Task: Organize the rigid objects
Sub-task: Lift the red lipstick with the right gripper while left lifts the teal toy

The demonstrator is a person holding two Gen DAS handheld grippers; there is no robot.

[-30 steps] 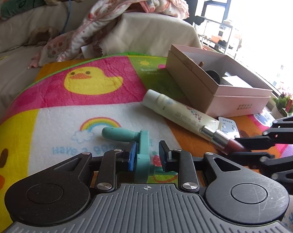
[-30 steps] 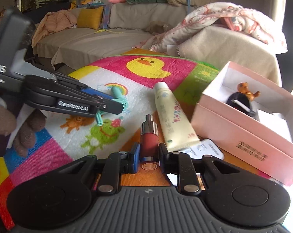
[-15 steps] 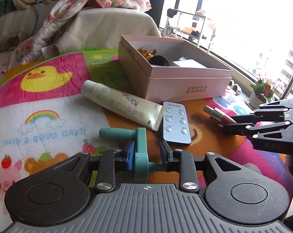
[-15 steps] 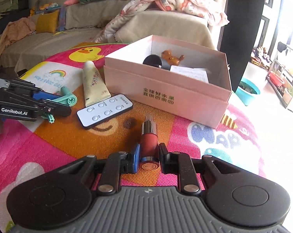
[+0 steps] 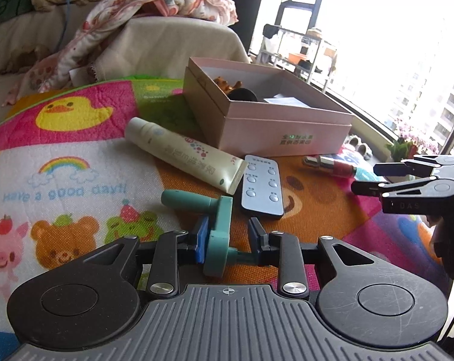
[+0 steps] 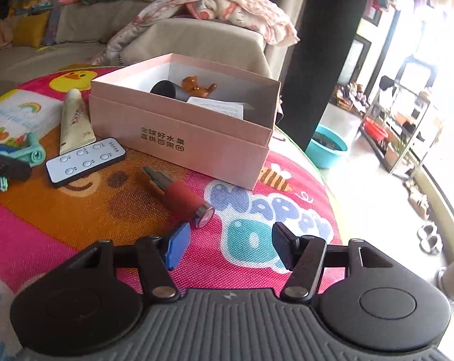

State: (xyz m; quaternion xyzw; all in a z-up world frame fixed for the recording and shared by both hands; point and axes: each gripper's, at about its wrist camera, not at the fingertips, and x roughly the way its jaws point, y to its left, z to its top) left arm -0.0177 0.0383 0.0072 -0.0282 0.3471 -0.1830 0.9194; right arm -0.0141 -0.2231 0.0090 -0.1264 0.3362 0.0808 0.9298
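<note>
My left gripper (image 5: 228, 234) is shut on a teal crank-shaped tool (image 5: 218, 219), held just above the colourful play mat (image 6: 257, 207). My right gripper (image 6: 230, 246) has its jaws opening, with nothing between them. A red bottle with a silver cap (image 6: 181, 195) lies on the mat just ahead of its left finger. Behind it stands an open pink box (image 6: 178, 132) holding a black cylinder, an orange figurine and white paper. A grey remote (image 6: 85, 161) and a cream tube (image 6: 75, 120) lie left of the box. In the left wrist view the right gripper (image 5: 368, 177) hovers beside the red bottle (image 5: 332, 164).
A beige sofa with a patterned blanket (image 6: 221, 9) rises behind the mat. Right of the mat's edge are a teal basin (image 6: 328, 150) on the floor, a metal shelf (image 6: 407, 126) and a bright window.
My right gripper has opened and let go of the red bottle, which now lies slanted on the mat near the box. The left gripper still holds the teal tool and has shifted slightly.
</note>
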